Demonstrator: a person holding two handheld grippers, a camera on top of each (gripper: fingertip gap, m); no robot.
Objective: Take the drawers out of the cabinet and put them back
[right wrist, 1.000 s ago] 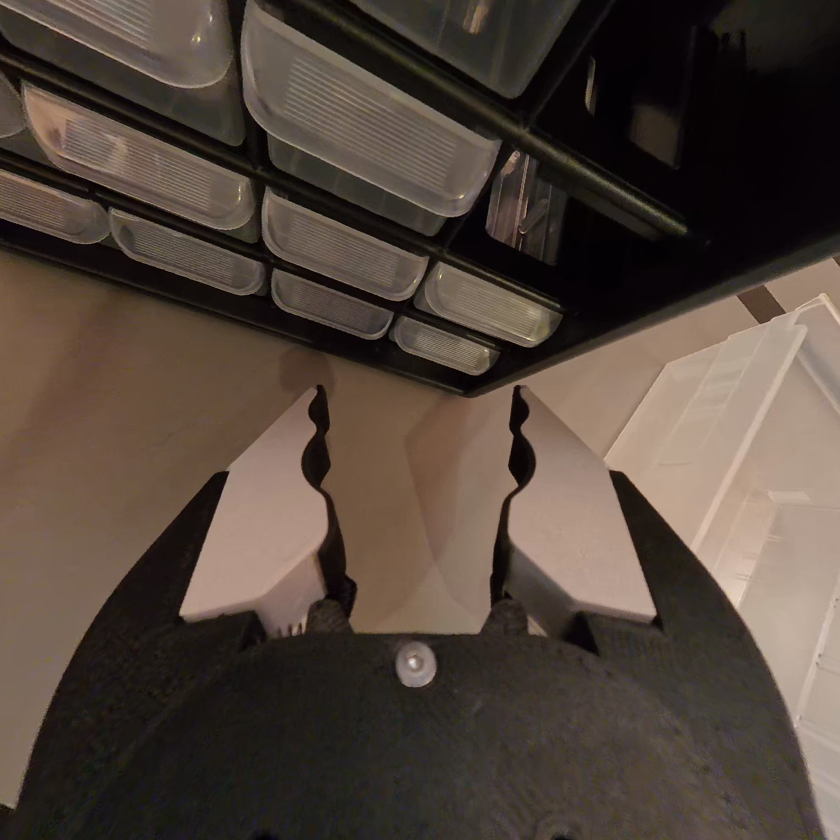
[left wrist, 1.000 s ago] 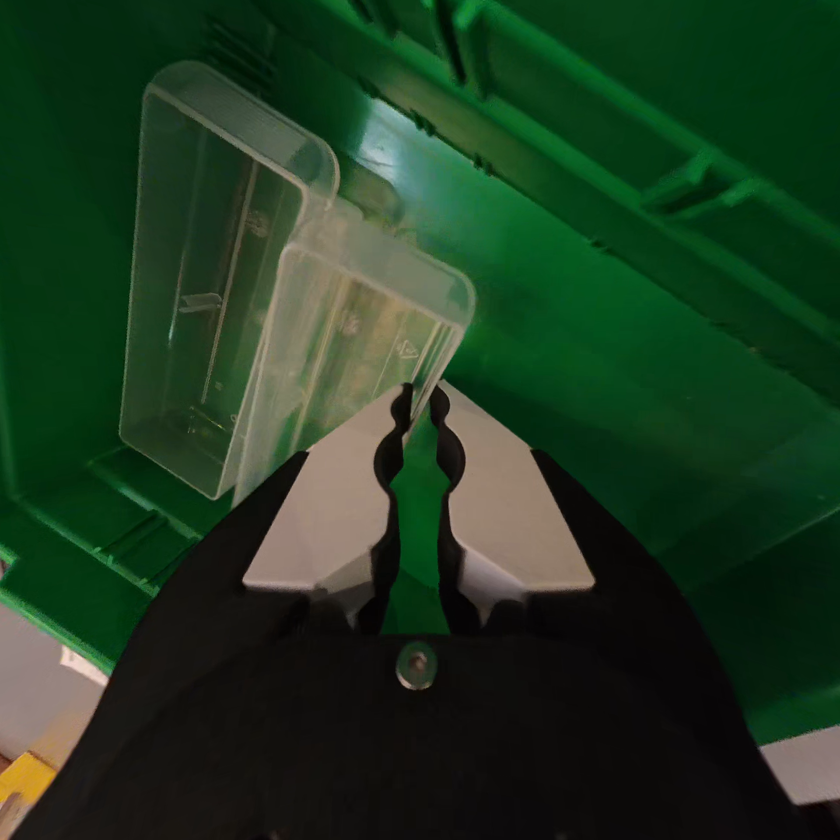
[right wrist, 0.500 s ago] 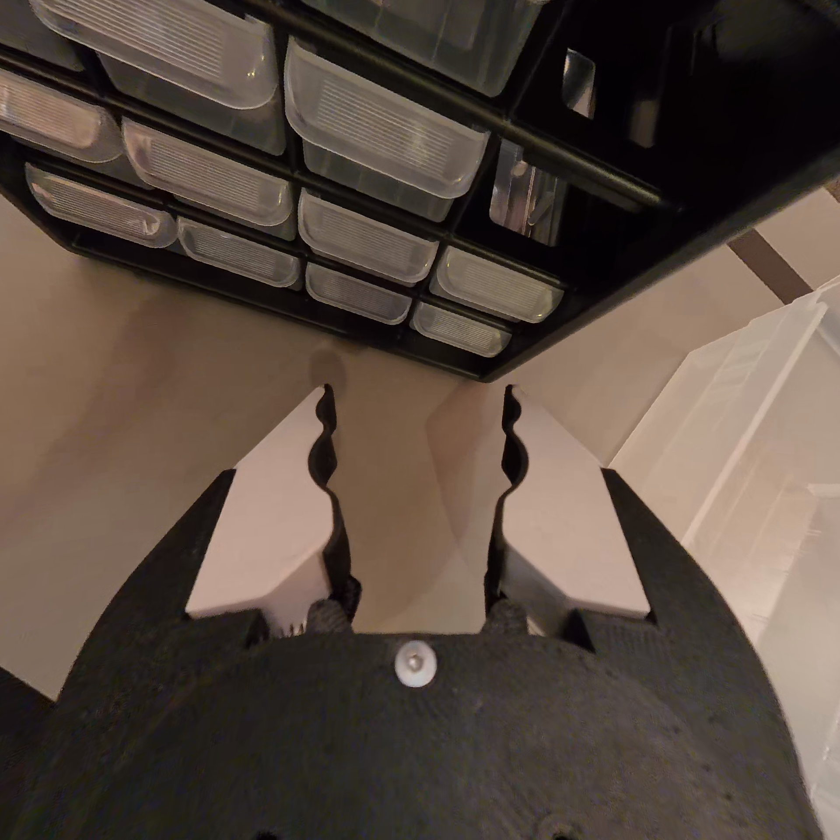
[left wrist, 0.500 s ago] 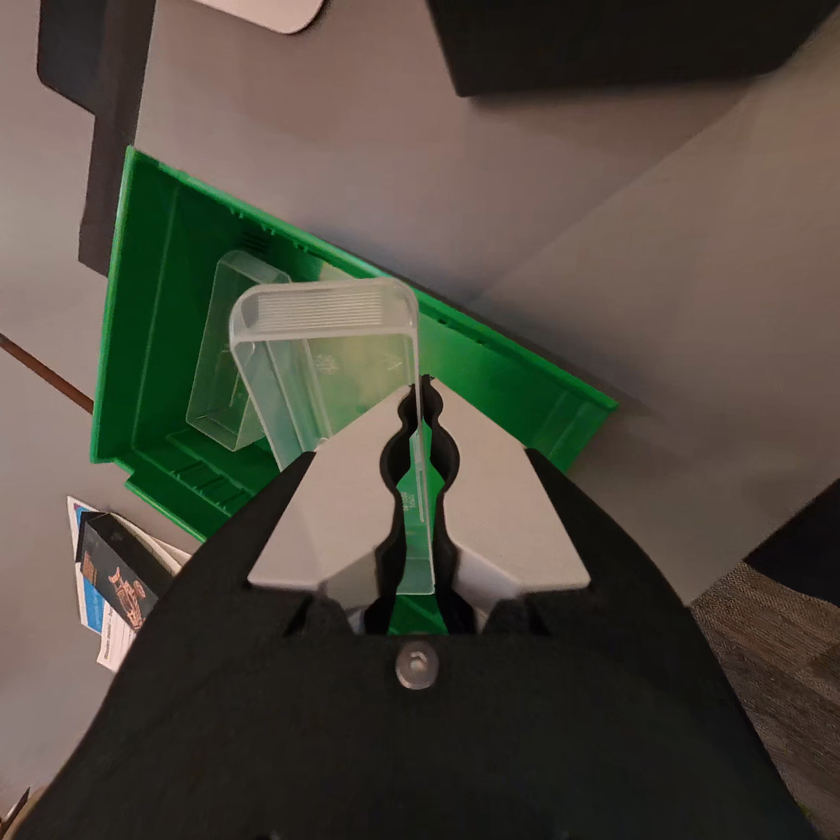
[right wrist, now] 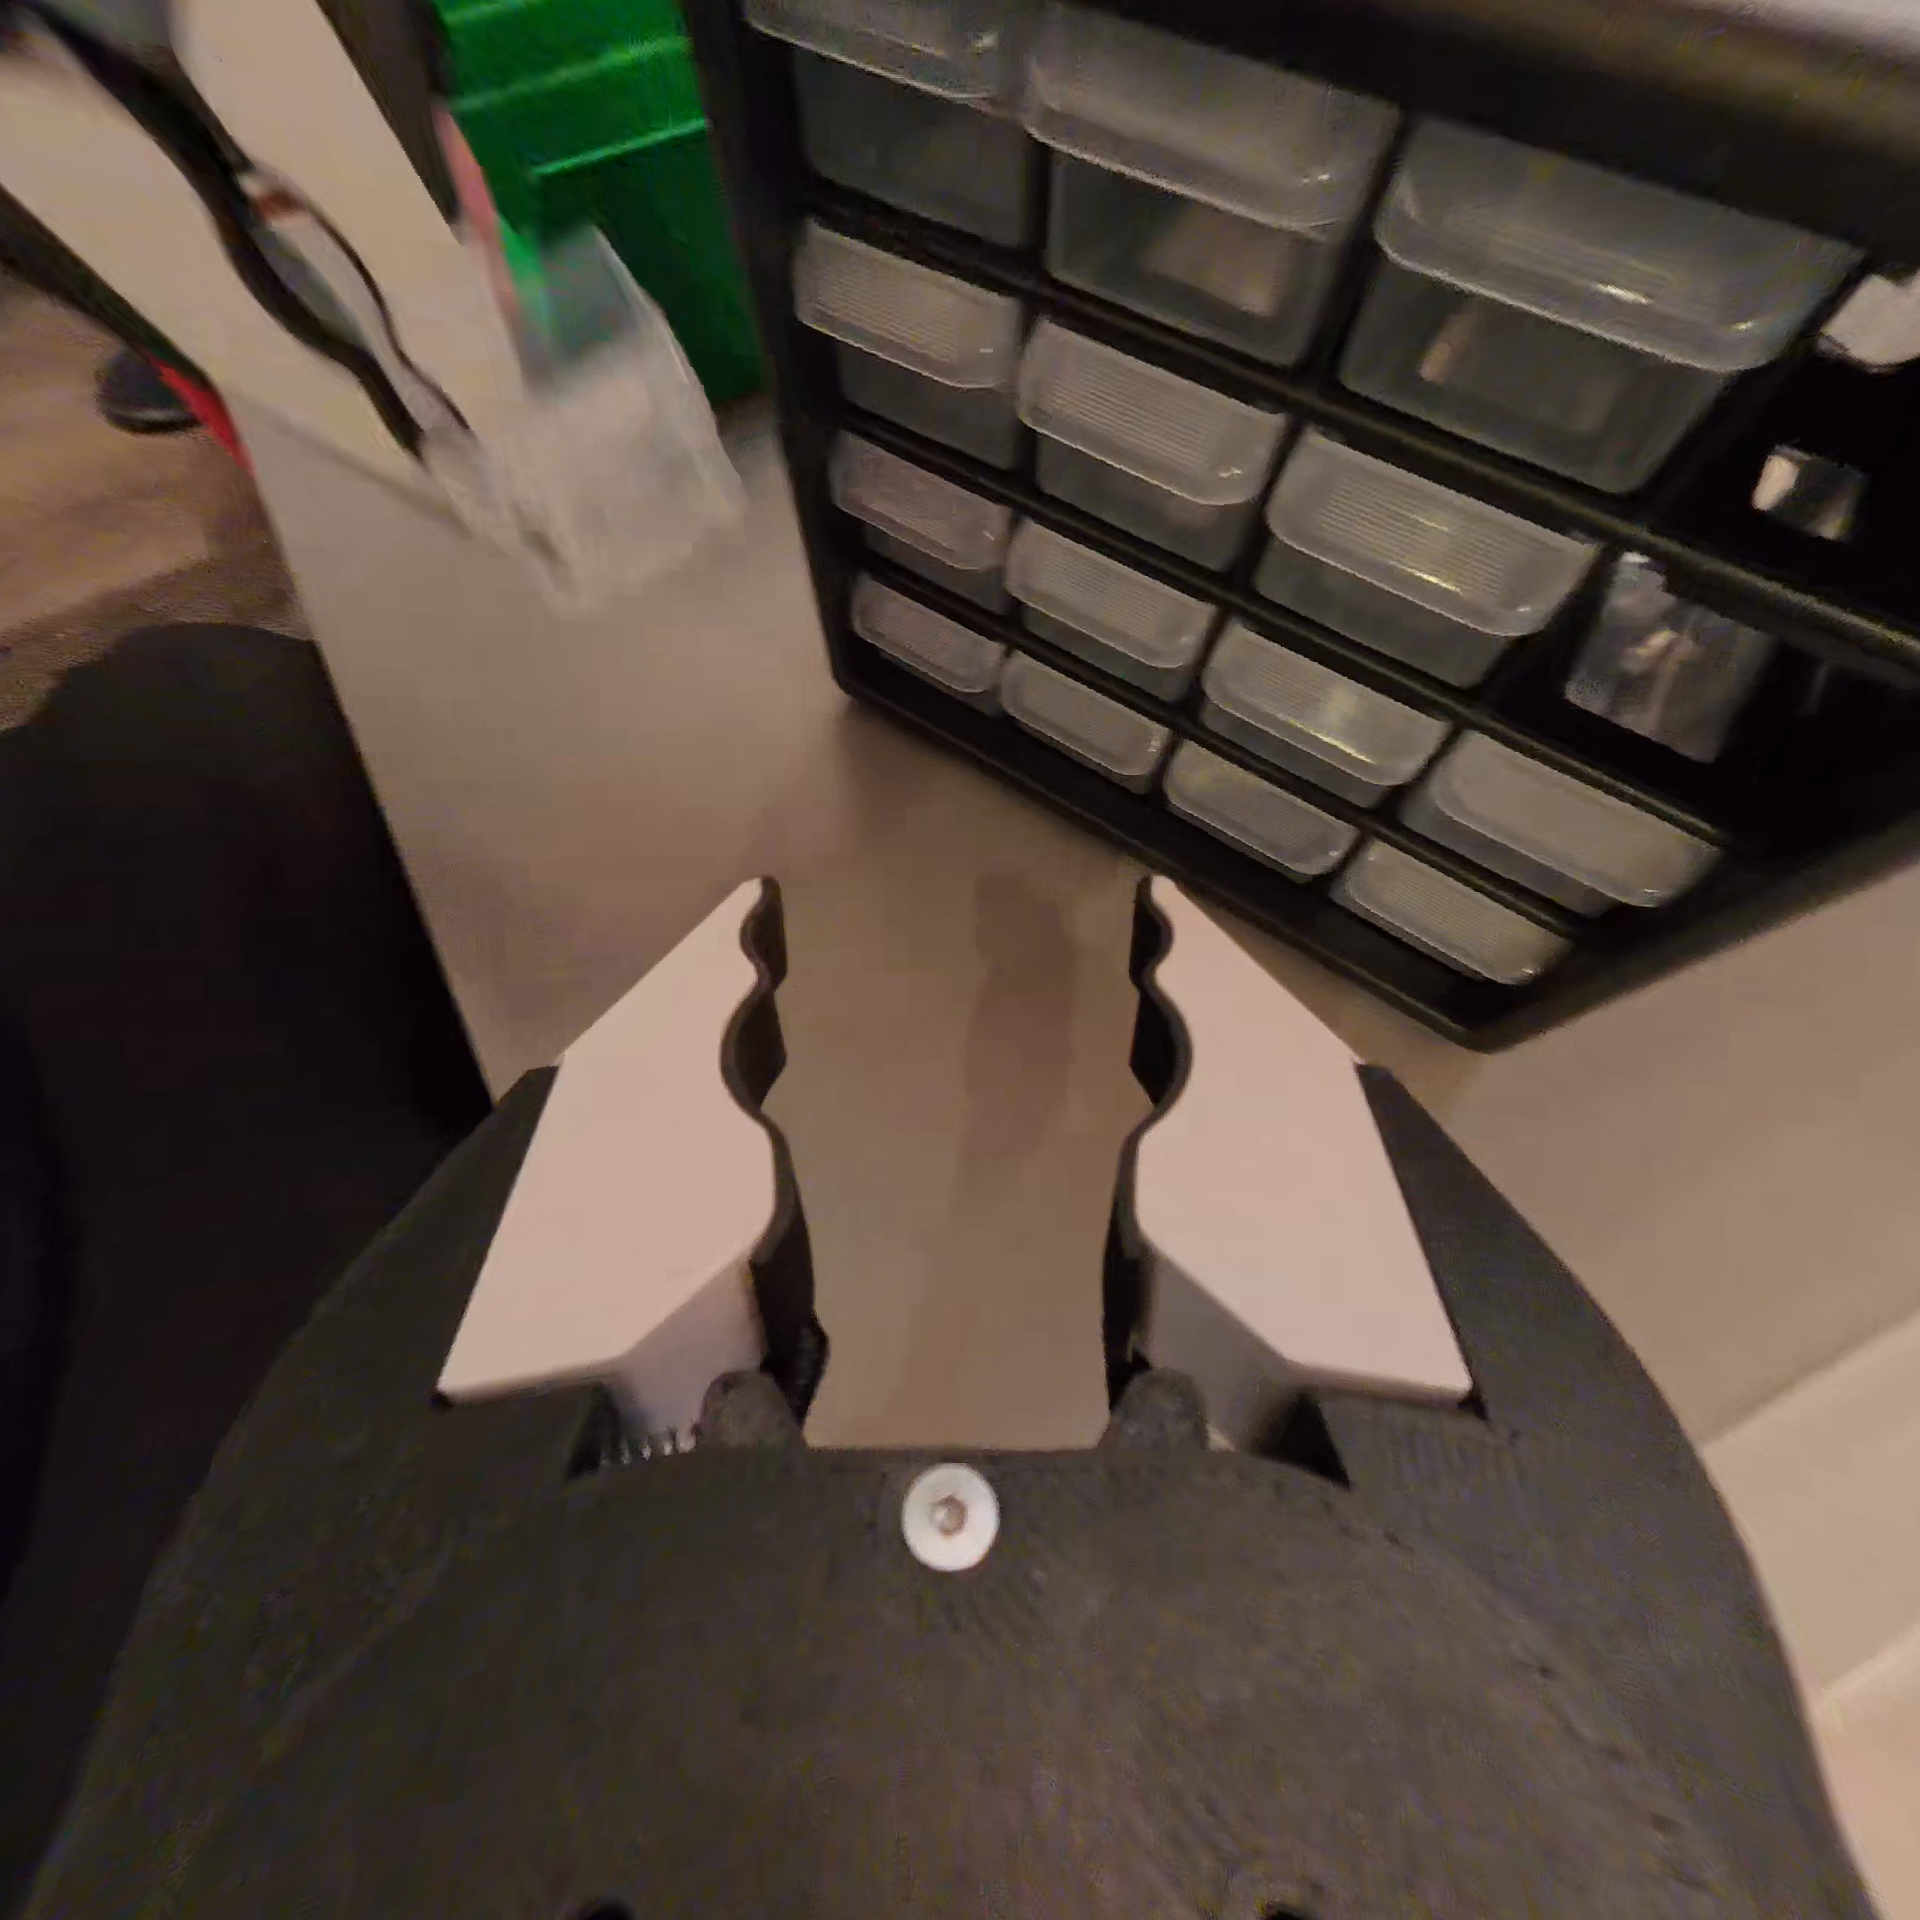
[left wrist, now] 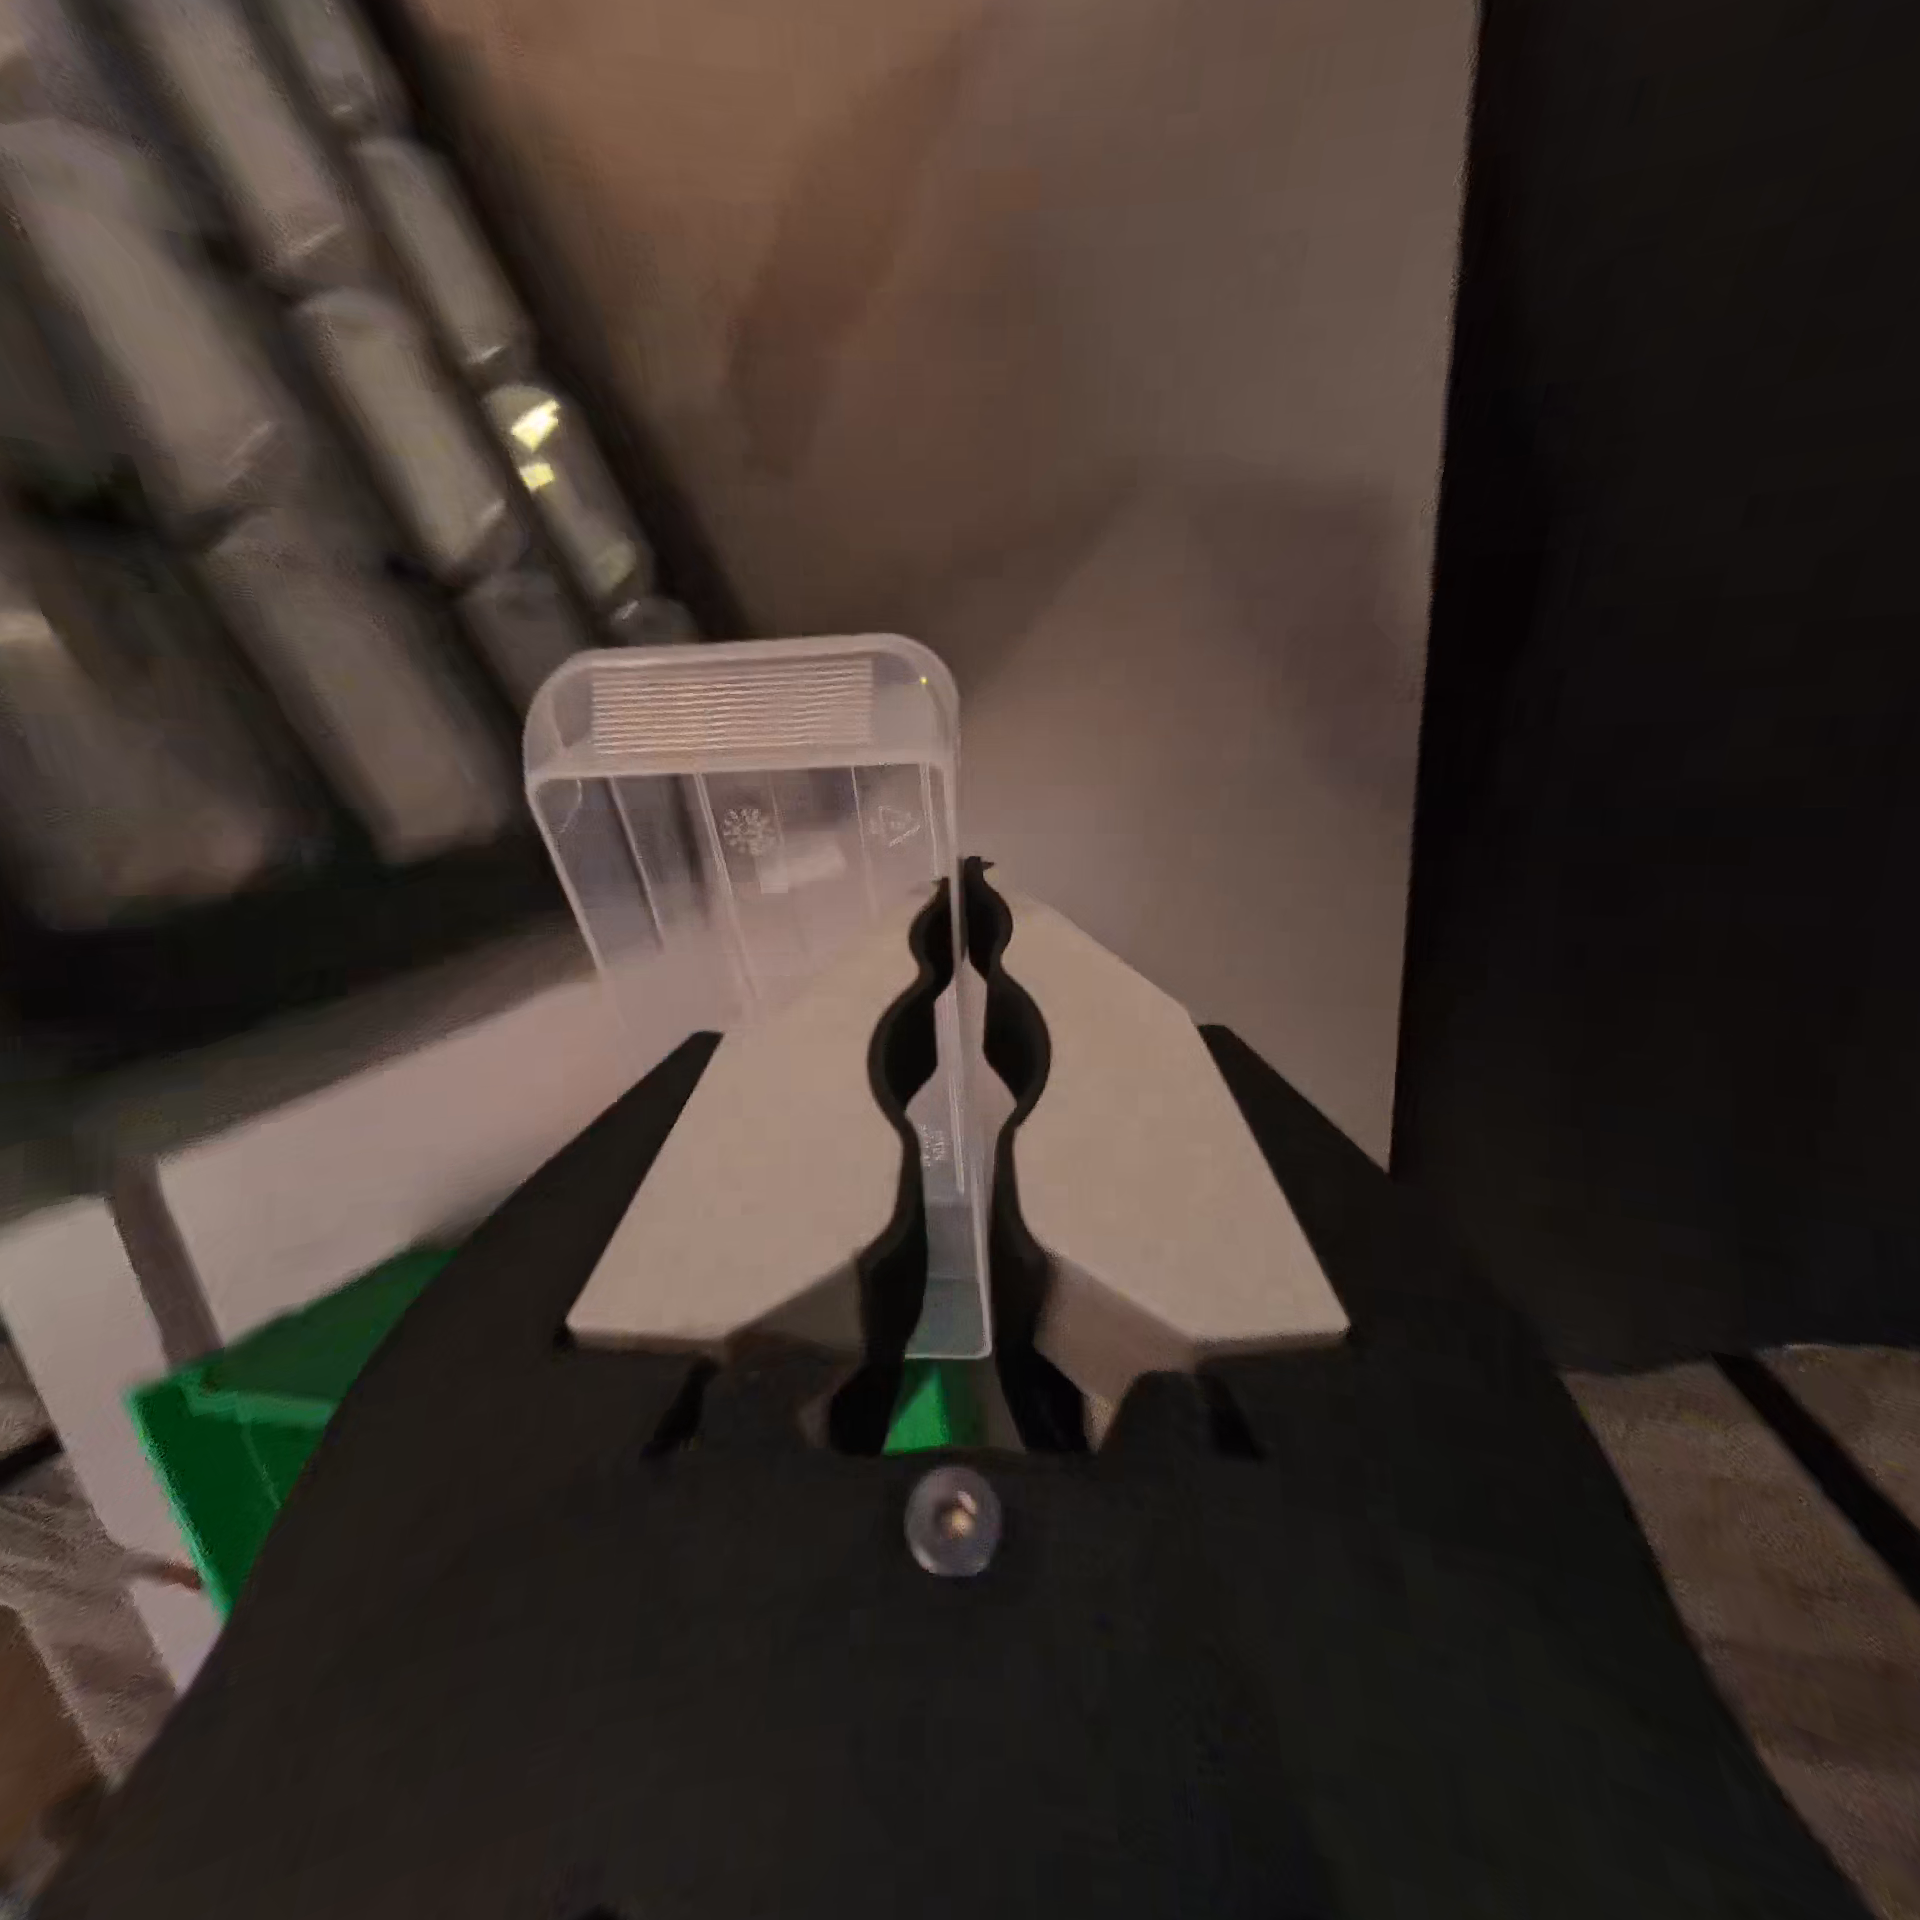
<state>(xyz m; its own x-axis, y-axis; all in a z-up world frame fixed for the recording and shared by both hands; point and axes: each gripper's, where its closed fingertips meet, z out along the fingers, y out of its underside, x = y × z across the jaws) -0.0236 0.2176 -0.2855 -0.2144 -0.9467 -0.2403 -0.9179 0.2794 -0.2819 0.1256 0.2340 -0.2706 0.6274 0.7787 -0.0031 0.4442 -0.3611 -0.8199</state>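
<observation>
Left gripper (left wrist: 958, 883) has swung the clear drawer (left wrist: 743, 821) up from the green bin (left wrist: 270, 1434) toward the cabinet (right wrist: 1299, 540), clamping its thin, probably light, slippery side wall; right gripper (right wrist: 951, 904) gapes empty.

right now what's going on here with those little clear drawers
The left gripper is shut on one clear drawer, pinching a side wall and holding it in the air near the black cabinet. The right gripper hangs open and empty over the table in front of the cabinet. At least one slot on the cabinet's right side looks empty.
</observation>
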